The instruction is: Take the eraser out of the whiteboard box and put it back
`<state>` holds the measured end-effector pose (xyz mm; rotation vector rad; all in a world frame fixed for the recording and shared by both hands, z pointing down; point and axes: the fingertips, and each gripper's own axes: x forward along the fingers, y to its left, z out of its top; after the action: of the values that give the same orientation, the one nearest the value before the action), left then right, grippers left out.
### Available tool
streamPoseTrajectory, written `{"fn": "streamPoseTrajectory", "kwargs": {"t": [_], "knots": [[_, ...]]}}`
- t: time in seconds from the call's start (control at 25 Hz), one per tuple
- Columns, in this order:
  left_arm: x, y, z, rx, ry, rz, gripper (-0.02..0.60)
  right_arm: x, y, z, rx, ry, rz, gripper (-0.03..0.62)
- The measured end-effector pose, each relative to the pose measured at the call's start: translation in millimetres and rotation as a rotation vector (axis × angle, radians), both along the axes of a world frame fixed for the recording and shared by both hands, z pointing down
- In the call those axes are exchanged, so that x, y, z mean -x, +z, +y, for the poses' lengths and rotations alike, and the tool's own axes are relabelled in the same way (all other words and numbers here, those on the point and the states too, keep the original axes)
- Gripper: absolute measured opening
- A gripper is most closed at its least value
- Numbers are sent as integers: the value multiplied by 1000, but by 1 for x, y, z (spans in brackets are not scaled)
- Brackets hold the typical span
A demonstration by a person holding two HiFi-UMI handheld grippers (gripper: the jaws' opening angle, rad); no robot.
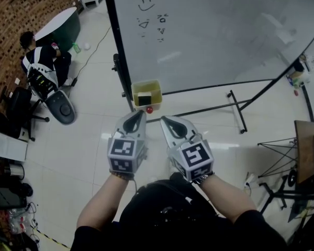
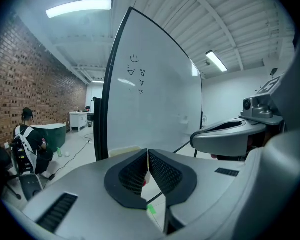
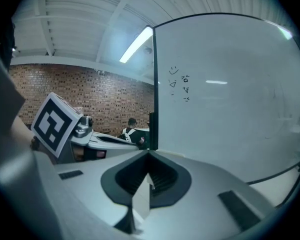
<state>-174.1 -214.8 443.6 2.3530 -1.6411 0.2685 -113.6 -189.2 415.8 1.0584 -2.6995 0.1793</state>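
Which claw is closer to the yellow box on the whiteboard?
Left. The left gripper points just below the yellow box; the right gripper sits lower and off to its right. Neither touches it.

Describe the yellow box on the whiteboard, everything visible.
The yellow box is a small open-topped bin, plastic-looking, upright, mounted at the lower left corner of the whiteboard beside its black frame. A dark and white block, likely the eraser, lies inside. The left gripper and right gripper hover short of it, touching nothing.
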Motion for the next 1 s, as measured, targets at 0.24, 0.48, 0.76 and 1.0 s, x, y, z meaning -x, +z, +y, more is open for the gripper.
{"fn": "streamPoseTrajectory", "kwargs": {"t": [0.24, 0.48, 0.76, 1.0], "knots": [[1, 10, -24, 26, -69, -17, 11, -3, 9, -31, 9, -62, 6, 25], [1, 27, -44, 77, -143, -42, 85, -6, 14, -59, 26, -127, 11, 25], [5, 47, -66, 119, -226, -88, 156, -9, 22, -83, 46, -176, 6, 25], [6, 61, -78, 142, -275, -140, 225, -12, 27, -95, 57, -201, 6, 25]]}}
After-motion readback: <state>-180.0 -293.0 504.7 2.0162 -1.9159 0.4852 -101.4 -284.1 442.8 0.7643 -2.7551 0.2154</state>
